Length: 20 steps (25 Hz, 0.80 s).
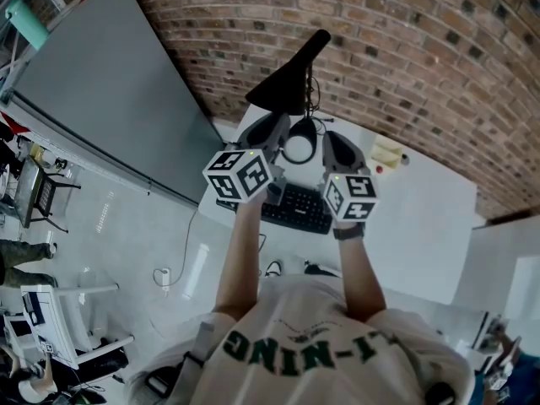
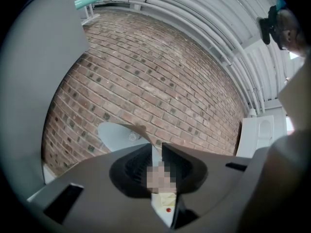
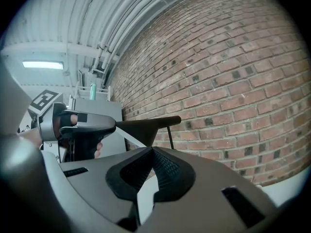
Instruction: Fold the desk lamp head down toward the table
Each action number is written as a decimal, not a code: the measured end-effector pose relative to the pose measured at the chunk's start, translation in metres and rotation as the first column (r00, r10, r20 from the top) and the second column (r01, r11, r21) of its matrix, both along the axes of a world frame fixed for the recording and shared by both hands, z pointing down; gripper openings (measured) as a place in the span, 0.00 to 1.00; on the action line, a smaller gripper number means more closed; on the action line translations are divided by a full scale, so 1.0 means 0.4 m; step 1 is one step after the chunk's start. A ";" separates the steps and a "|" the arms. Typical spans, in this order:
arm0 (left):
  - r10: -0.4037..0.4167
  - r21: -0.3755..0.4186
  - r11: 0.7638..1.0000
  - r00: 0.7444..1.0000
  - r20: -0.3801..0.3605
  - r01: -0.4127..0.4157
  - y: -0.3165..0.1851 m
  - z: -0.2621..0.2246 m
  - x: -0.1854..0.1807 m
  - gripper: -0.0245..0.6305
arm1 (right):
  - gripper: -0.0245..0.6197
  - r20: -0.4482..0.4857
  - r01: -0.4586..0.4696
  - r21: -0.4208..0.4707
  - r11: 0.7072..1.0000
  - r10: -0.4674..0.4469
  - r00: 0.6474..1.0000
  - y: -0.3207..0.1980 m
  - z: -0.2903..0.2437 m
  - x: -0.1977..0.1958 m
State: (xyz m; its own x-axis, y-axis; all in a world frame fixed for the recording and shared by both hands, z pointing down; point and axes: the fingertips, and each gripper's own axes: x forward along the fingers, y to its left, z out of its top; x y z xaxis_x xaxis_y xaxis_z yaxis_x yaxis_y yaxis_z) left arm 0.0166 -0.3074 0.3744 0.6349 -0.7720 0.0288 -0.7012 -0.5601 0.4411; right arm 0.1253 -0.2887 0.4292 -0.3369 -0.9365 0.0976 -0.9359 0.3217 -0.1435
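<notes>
A person seen from above holds two grippers out over a white table [image 1: 422, 218], just past a black keyboard [image 1: 297, 207].

The desk lamp [image 1: 291, 87] stands at the back of the table, close to a brick wall [image 1: 405, 49], ahead of the grippers and between them. Its lamp head [image 1: 285, 81] is a flat, long black shade, wide at one end and narrowing to a rounded tip. It is raised well above the table and tilted, with the narrow tip highest. From the left gripper view its underside shows as a pale oval with a dark edge. A thin dark stem [image 3: 170, 137] drops from the head toward a dark ring [image 1: 299, 146] with a pale middle on the table.

The left gripper [image 2: 156, 147] points level, its jaws a narrow slit apart with nothing between them. Through the slit a yellow note [image 2: 165, 199] shows on the table beyond. The right gripper [image 3: 152, 150] also points about level. Its jaw tips meet and it holds nothing. Neither gripper touches the lamp.
</notes>
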 end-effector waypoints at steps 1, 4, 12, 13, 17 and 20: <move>-0.002 -0.004 1.000 1.000 -0.010 0.002 0.000 0.002 -0.004 0.12 | 0.04 0.000 0.000 0.002 1.000 0.000 1.000 0.001 -0.001 0.000; 0.006 -0.015 1.000 0.999 -0.037 -0.006 0.003 0.005 -0.009 0.08 | 0.04 0.005 0.000 0.007 1.000 0.000 1.000 0.004 -0.006 0.006; 0.005 -0.049 0.999 0.998 -0.067 -0.008 0.004 0.020 -0.007 0.06 | 0.04 0.018 0.000 -0.009 1.000 0.000 1.000 0.005 0.002 0.002; 0.004 -0.057 0.998 0.998 -0.068 -0.007 0.003 0.026 -0.006 0.06 | 0.04 0.019 0.003 -0.008 1.000 -0.003 1.000 0.004 0.002 0.000; -0.005 -0.094 0.996 0.997 -0.073 -0.002 0.005 0.059 -0.003 0.06 | 0.04 0.025 0.014 -0.019 1.000 -0.014 1.000 0.005 0.012 -0.013; -0.015 -0.124 0.992 0.996 -0.083 0.004 0.008 0.085 -0.002 0.06 | 0.04 0.034 0.023 -0.028 0.999 -0.022 0.999 0.007 0.014 -0.026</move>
State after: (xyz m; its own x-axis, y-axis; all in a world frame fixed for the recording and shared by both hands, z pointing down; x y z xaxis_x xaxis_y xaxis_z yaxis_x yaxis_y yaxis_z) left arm 0.0158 -0.3043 0.4082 0.6316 -0.7719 0.0717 -0.6642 -0.4911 0.5636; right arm 0.1150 -0.2857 0.4348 -0.3610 -0.9258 0.1121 -0.9230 0.3376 -0.1845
